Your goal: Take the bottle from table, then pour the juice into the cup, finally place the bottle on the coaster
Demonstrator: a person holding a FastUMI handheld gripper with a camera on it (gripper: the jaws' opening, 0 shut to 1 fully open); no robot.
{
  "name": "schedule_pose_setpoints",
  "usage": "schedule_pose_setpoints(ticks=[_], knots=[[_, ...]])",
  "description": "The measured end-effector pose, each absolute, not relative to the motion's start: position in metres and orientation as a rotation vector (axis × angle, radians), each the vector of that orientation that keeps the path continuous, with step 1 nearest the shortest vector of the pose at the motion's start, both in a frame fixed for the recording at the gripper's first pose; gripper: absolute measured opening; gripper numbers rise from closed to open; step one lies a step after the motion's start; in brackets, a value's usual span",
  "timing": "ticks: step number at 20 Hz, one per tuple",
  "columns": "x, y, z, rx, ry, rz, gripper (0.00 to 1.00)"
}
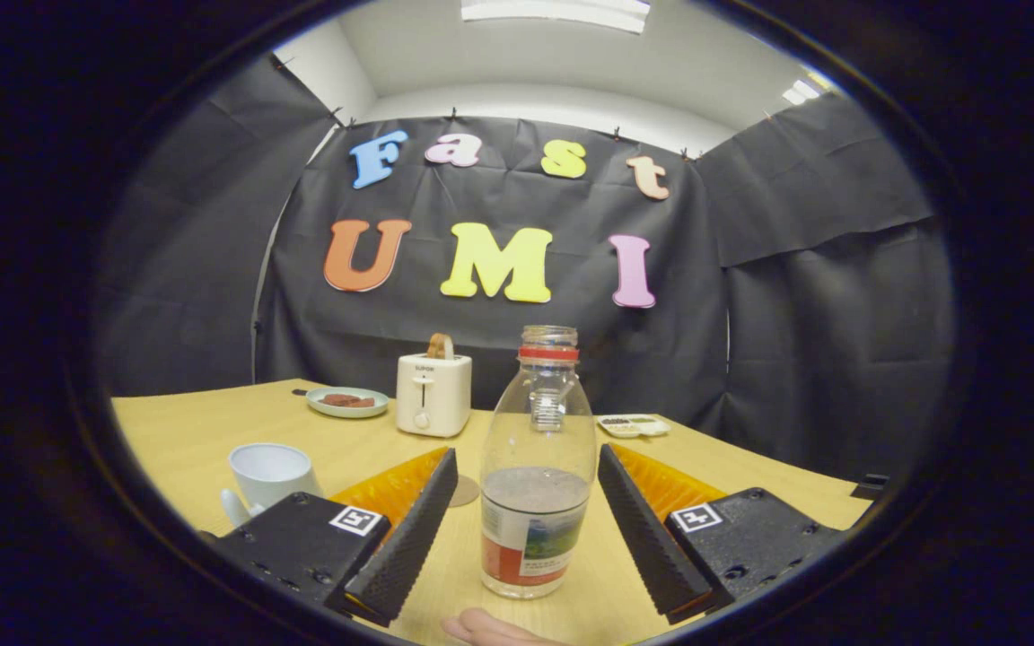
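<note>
A clear bottle [537,467] with a red neck ring, no cap and a dark drink filling its lower part stands upright on the wooden table [212,431]. It sits between the two fingers of my gripper [528,480], which is open with a gap on each side of the bottle. A white cup [271,474] stands to the left, beyond my left finger [409,529]. A round brown coaster [463,491] lies flat on the table just past the left finger's tip, partly hidden by it.
A white toaster [433,393] with a slice of bread stands farther back. Left of it is a pale plate [347,402] with dark food. A small white device [632,425] lies behind the bottle on the right. A fingertip [486,628] shows beneath the bottle.
</note>
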State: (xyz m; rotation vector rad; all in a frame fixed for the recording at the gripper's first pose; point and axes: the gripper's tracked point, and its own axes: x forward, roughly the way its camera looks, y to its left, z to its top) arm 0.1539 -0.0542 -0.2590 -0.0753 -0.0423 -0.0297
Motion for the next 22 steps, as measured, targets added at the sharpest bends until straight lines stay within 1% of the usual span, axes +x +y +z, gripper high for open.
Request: schedule_pose_setpoints(ticks=[5,9,11,15,18,22], knots=[[0.17,-0.07,-0.282,-0.08,0.018,-0.078,1.0],[0.179,-0.072,-0.28,-0.051,0.034,-0.066,1.0],[0.179,-0.074,-0.279,-0.04,0.061,-0.066,0.82],[0.165,-0.069,-0.245,-0.139,-0.012,-0.046,0.79],[0.154,-0.064,-0.222,-0.261,-0.051,-0.049,0.79],[0.152,-0.063,-0.211,-0.411,-0.023,-0.073,0.79]])
